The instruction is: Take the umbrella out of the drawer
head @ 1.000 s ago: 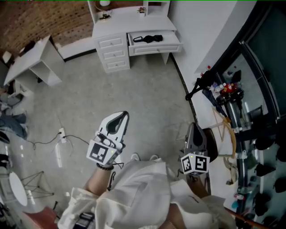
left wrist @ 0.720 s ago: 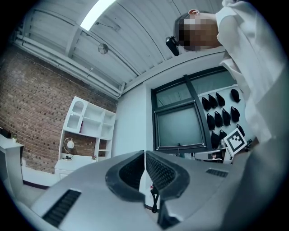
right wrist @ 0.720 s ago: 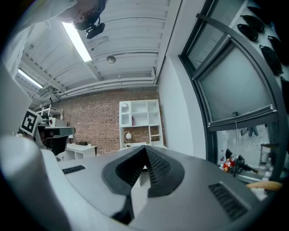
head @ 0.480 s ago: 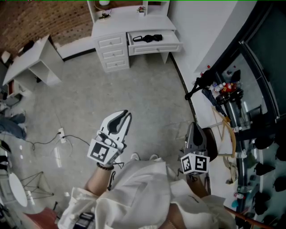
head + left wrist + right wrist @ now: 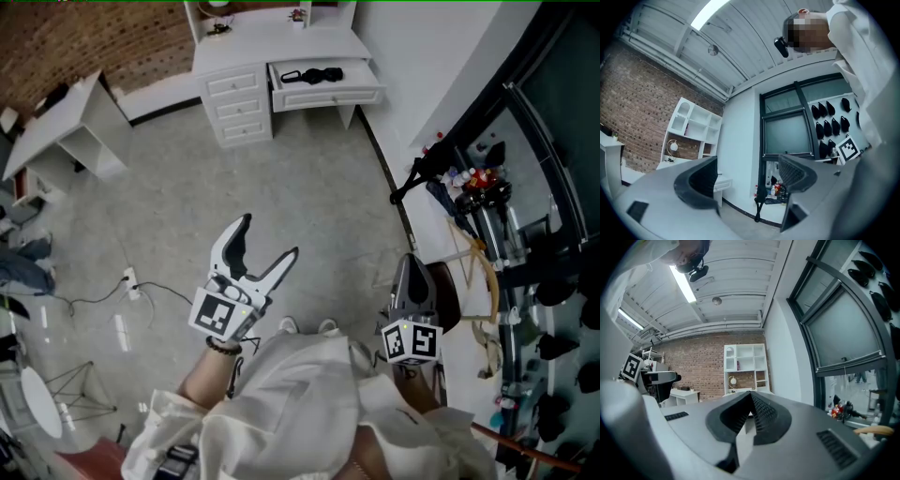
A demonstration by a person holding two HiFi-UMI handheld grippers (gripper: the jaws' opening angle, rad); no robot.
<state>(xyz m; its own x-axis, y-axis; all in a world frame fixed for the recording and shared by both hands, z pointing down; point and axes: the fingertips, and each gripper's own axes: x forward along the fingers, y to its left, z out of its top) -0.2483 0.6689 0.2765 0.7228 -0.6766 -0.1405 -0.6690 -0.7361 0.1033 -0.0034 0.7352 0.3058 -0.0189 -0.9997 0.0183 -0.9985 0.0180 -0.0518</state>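
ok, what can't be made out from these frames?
- The umbrella: too small for detail in the head view, far off in the drawer.
- That drawer in the right gripper view: hidden behind the shut right gripper.
- The shelf unit: cut off by the head view's top edge.

bare floor (image 5: 309, 187) clear up to open drawer (image 5: 328, 97), cluttered rack (image 5: 487, 216) along rt

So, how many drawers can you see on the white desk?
4. Stacked and closed at the left of the desk: top drawer, middle drawer, bottom drawer. The open drawer to their right holds the black umbrella. More may be hidden.
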